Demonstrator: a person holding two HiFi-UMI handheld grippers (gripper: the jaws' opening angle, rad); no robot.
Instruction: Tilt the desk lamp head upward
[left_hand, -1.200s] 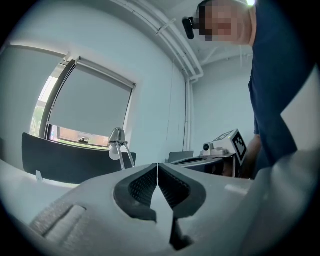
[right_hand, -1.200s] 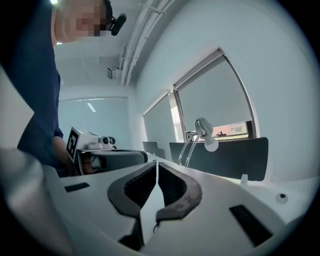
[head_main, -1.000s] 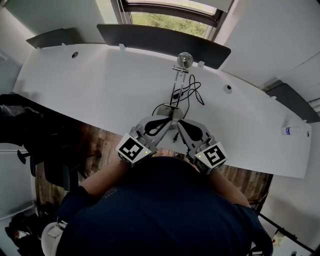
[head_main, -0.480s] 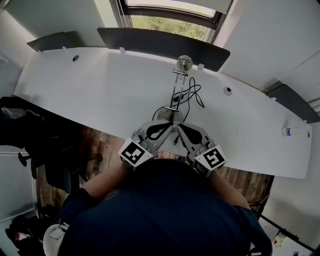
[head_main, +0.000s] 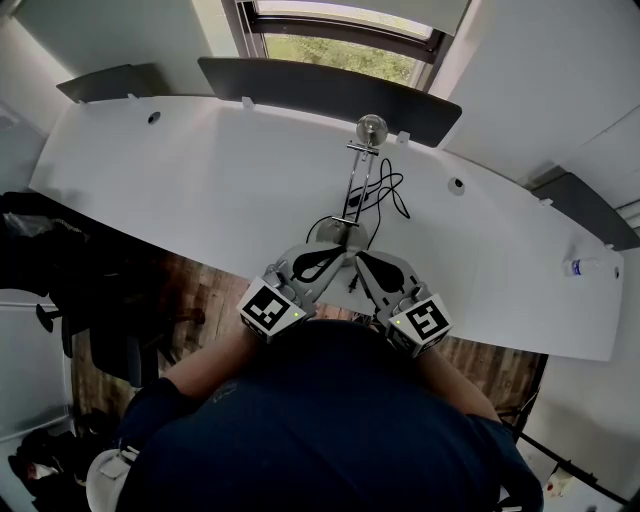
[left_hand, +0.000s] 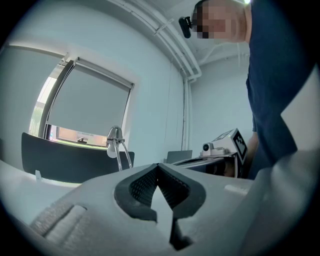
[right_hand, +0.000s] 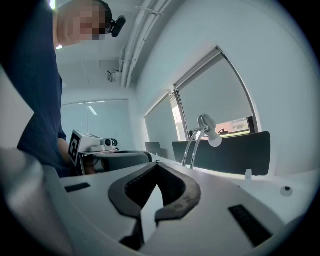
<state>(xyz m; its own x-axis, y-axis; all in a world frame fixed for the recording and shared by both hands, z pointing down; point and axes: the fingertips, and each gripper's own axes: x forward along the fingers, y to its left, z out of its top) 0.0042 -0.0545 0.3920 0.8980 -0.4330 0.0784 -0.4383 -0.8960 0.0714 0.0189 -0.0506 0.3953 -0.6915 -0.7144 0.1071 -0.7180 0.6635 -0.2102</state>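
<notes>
Two shut, empty grippers are hovering in the head view. The left gripper (head_main: 333, 252) and right gripper (head_main: 355, 256) are just short of the lamp (head_main: 371, 127) standing mid-table (head_main: 200, 170). A closed-jaw shove could be toppling it.

Left gripper view: the jaws are pressing together on nothing, with the lamp (left_hand: 114, 134) well beyond.

Right gripper view: the same, with the lamp (right_hand: 207, 124) untouched.

Against a second ago, both grippers are sitting slightly nearer the person.

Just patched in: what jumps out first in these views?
A chrome desk lamp stands on the long white desk, its head toward the window. The left gripper and right gripper sit side by side at the near edge by the lamp's base, both shut and empty.
</notes>
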